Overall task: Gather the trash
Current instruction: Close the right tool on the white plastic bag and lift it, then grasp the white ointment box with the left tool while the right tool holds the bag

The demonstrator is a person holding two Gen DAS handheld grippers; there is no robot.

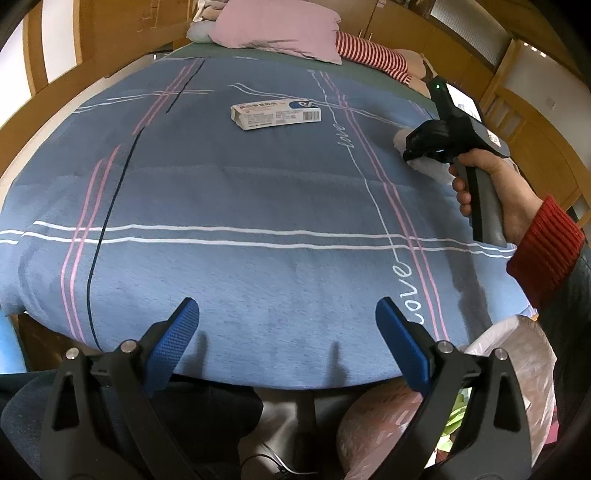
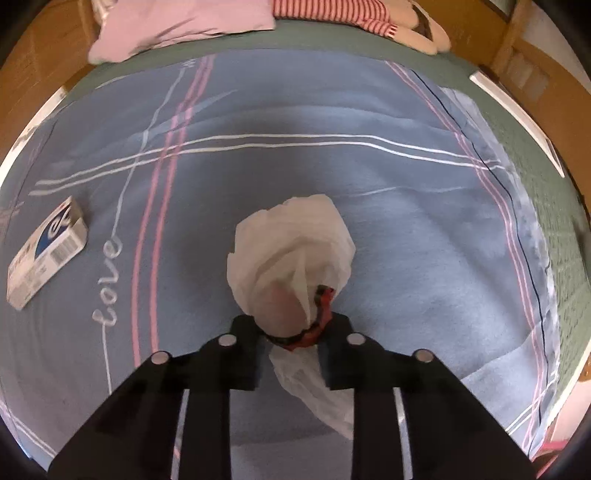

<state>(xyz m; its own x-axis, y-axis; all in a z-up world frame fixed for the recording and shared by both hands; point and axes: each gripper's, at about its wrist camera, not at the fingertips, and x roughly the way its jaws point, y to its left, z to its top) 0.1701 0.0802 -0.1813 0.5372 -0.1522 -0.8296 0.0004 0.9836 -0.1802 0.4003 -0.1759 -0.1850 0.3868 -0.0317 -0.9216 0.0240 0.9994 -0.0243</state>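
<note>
A crumpled white tissue [image 2: 291, 240] lies on the blue bedspread [image 1: 240, 206], with a red and black scrap [image 2: 320, 321] tucked at its near edge. My right gripper [image 2: 293, 326] points steeply down and is shut on the near part of the tissue. In the left wrist view the same gripper [image 1: 417, 147] sits at the right, held by a hand in a red cuff, on top of the tissue [image 1: 434, 168]. A white and blue cardboard box [image 1: 275, 115] lies flat further up the bed, left of the tissue [image 2: 46, 254]. My left gripper [image 1: 287, 308] hangs open and empty over the bed's near edge.
A thin plastic bag [image 1: 517, 343] stands open below the bed's near right corner. A pink pillow [image 1: 280, 29] and a red-striped soft toy [image 1: 369, 51] lie at the head of the bed. Wooden furniture surrounds the bed.
</note>
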